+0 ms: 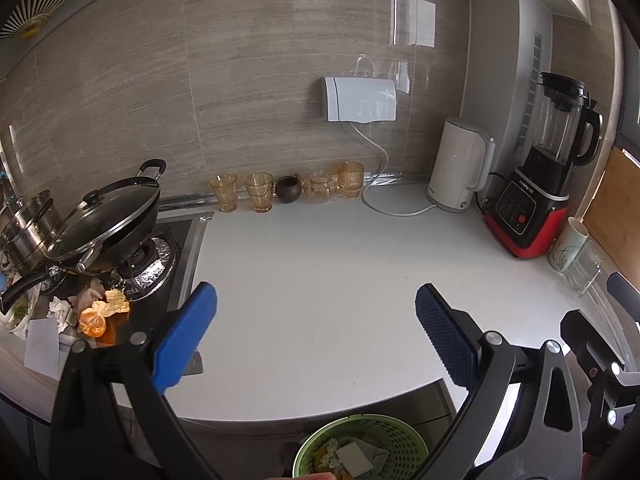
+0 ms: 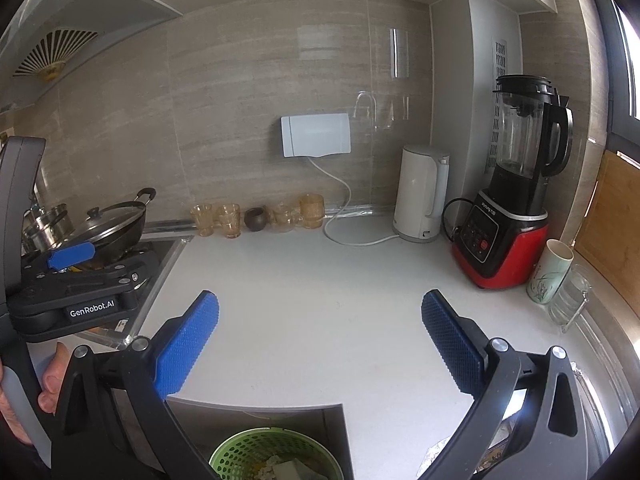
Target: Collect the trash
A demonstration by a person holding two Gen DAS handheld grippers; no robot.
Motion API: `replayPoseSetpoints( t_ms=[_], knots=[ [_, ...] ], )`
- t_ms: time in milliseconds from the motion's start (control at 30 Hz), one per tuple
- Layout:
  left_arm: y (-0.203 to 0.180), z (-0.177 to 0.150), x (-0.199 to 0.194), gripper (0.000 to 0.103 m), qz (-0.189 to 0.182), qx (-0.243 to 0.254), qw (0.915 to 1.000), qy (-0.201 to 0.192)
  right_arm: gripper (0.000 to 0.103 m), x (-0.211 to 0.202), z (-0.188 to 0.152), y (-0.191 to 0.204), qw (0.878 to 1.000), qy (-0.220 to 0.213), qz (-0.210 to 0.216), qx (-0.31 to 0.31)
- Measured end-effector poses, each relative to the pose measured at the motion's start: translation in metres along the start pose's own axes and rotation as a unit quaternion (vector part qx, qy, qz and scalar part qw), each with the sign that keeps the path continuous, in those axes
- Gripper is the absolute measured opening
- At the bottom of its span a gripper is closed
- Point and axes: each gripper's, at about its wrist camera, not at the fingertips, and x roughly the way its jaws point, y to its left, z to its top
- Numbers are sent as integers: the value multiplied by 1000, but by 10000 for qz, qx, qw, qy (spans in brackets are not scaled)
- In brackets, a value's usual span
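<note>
- My left wrist camera looks from the counter's front edge toward the back wall — stove point(image 1: 160, 248) at its left.
- My right wrist camera faces likewise, further right; both share the kettle point(image 1: 460, 168) point(image 2: 420, 194) and blender point(image 1: 548, 168) point(image 2: 512, 184).

Counted on the counter point(image 1: 320, 280): three amber glasses point(image 1: 223, 192), one dark pot point(image 1: 289, 189), one glass teapot point(image 1: 321, 187), one kettle point(image 1: 460, 166), one blender point(image 1: 548, 168). One green basket point(image 1: 364, 444) below. Two peel pieces point(image 1: 93, 322) by the stove.
</note>
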Motion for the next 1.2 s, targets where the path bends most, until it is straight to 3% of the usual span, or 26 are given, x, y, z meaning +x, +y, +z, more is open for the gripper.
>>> replayPoseSetpoints(
  t_ms=[1200],
  knots=[
    [0,-1,1,95,-86,21,10000,15,101,6,-2,1,9999,121,-2,-28]
  ],
)
